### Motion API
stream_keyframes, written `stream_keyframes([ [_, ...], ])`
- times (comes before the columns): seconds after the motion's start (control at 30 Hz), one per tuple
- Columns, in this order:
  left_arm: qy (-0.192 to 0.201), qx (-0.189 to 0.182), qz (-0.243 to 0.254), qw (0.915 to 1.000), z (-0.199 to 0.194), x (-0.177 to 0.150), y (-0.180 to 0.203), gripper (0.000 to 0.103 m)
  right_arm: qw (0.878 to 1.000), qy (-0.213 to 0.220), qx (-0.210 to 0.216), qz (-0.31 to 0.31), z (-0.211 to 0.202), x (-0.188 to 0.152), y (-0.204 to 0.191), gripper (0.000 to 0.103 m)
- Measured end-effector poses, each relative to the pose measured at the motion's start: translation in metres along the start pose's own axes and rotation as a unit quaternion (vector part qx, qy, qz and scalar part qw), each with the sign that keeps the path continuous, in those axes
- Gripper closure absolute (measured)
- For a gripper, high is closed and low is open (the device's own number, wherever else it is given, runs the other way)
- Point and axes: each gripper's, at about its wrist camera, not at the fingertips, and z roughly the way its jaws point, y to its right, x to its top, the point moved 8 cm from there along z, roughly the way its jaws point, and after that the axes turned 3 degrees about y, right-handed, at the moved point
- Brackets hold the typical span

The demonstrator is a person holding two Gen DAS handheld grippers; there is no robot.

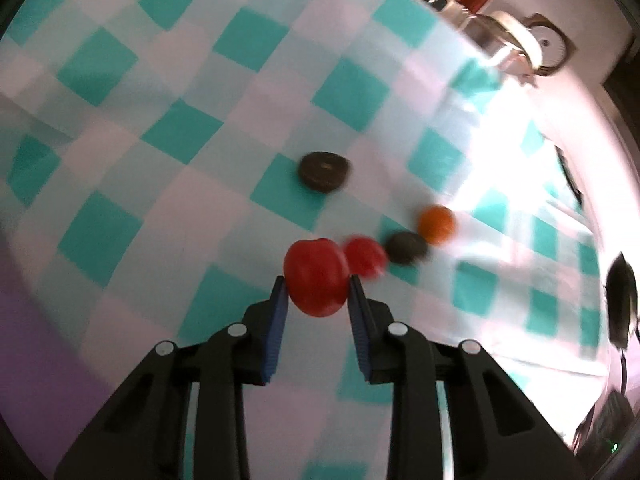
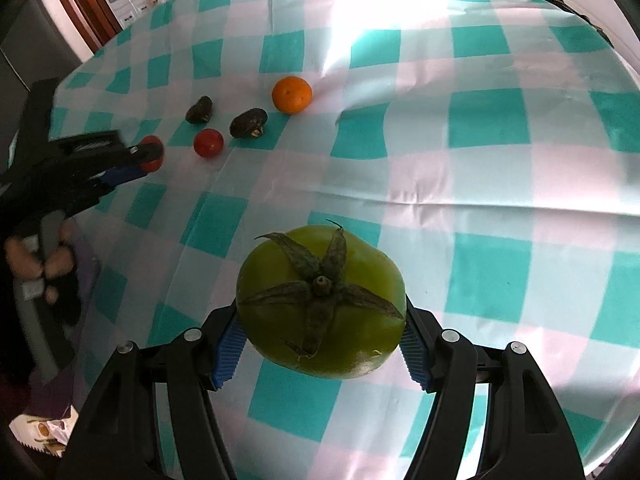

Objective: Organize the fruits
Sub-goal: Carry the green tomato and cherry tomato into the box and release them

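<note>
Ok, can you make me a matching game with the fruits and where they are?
Things:
1. green tomato
2. orange
3. big red tomato
4. small red tomato

Places:
A. lying free on the checked cloth, beside a dark fruit
B. gripped in the left claw
C. gripped in the right claw
D. farthest back on the cloth in the right wrist view

Pairs: 1-C, 2-D, 3-B, 4-A
</note>
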Motion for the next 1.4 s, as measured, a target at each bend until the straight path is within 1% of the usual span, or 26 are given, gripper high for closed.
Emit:
stream_keyframes([
  [0.1, 0.019, -0.005, 0.009, 0.9998, -0.046, -0.018, 0.012, 0.073, 1.000, 0.014, 0.022, -0.017, -0.015, -0.003, -0.005, 0.038],
  [0.13, 0.033, -0.002, 0.014, 0.9994, -0.066, -0.025, 0.018, 0.073, 0.999, 0.019, 0.030, -0.026, -0.020, -0.002, -0.006, 0.038],
  [0.17, 0.046, 0.003, 0.017, 0.9988, -0.085, -0.032, 0.022, 0.073, 0.998, 0.025, 0.038, -0.036, -0.028, -0.002, -0.008, 0.038],
  [0.2, 0.056, 0.009, 0.017, 0.9983, -0.095, -0.037, 0.032, 0.073, 0.997, 0.032, 0.046, -0.048, -0.035, -0.002, -0.010, 0.038],
  [0.3, 0.089, 0.029, 0.004, 0.9956, -0.145, -0.060, 0.041, 0.073, 0.992, 0.060, 0.075, -0.078, -0.068, -0.001, -0.014, 0.038],
  [0.4, 0.120, 0.046, -0.009, 0.9916, -0.193, -0.090, 0.050, 0.073, 0.986, 0.094, 0.101, -0.097, -0.106, -0.002, -0.015, 0.038],
  [0.47, 0.134, 0.054, -0.009, 0.9895, -0.215, -0.106, 0.056, 0.072, 0.982, 0.109, 0.113, -0.108, -0.125, -0.007, -0.013, 0.038],
  [0.53, 0.143, 0.060, -0.018, 0.9877, -0.237, -0.125, 0.060, 0.072, 0.979, 0.116, 0.119, -0.116, -0.139, -0.015, -0.010, 0.038],
  [0.63, 0.153, 0.070, -0.017, 0.9856, -0.264, -0.149, 0.066, 0.072, 0.975, 0.125, 0.132, -0.128, -0.158, -0.024, -0.007, 0.038],
  [0.7, 0.161, 0.072, -0.020, 0.9841, -0.283, -0.159, 0.066, 0.072, 0.972, 0.130, 0.133, -0.142, -0.169, -0.029, -0.008, 0.038],
  [0.8, 0.174, 0.083, -0.033, 0.9807, -0.306, -0.166, 0.064, 0.072, 0.969, 0.132, 0.127, -0.164, -0.188, -0.036, -0.009, 0.038],
  [0.83, 0.183, 0.086, -0.038, 0.9787, -0.318, -0.167, 0.063, 0.072, 0.967, 0.136, 0.122, -0.177, -0.196, -0.038, -0.010, 0.038],
  [0.9, 0.210, 0.089, -0.031, 0.9732, -0.344, -0.167, 0.065, 0.072, 0.956, 0.160, 0.110, -0.218, -0.219, -0.038, -0.012, 0.038],
  [0.97, 0.226, 0.093, -0.026, 0.9693, -0.358, -0.167, 0.062, 0.072, 0.954, 0.167, 0.113, -0.223, -0.228, -0.036, -0.011, 0.038],
  [1.0, 0.230, 0.093, -0.033, 0.9682, -0.361, -0.168, 0.059, 0.072, 0.954, 0.168, 0.113, -0.222, -0.230, -0.034, -0.010, 0.038],
  [1.07, 0.229, 0.089, -0.059, 0.9677, -0.363, -0.173, 0.047, 0.072, 0.954, 0.168, 0.119, -0.217, -0.232, -0.034, -0.010, 0.038],
  [1.17, 0.227, 0.093, -0.068, 0.9670, -0.364, -0.180, 0.035, 0.072, 0.953, 0.160, 0.122, -0.226, -0.229, -0.040, -0.016, 0.038],
  [1.3, 0.224, 0.101, -0.079, 0.9660, -0.365, -0.186, 0.012, 0.072, 0.953, 0.145, 0.130, -0.231, -0.217, -0.045, -0.031, 0.038],
  [1.4, 0.217, 0.105, -0.099, 0.9655, -0.361, -0.189, -0.016, 0.072, 0.951, 0.132, 0.133, -0.246, -0.204, -0.046, -0.056, 0.038],
])
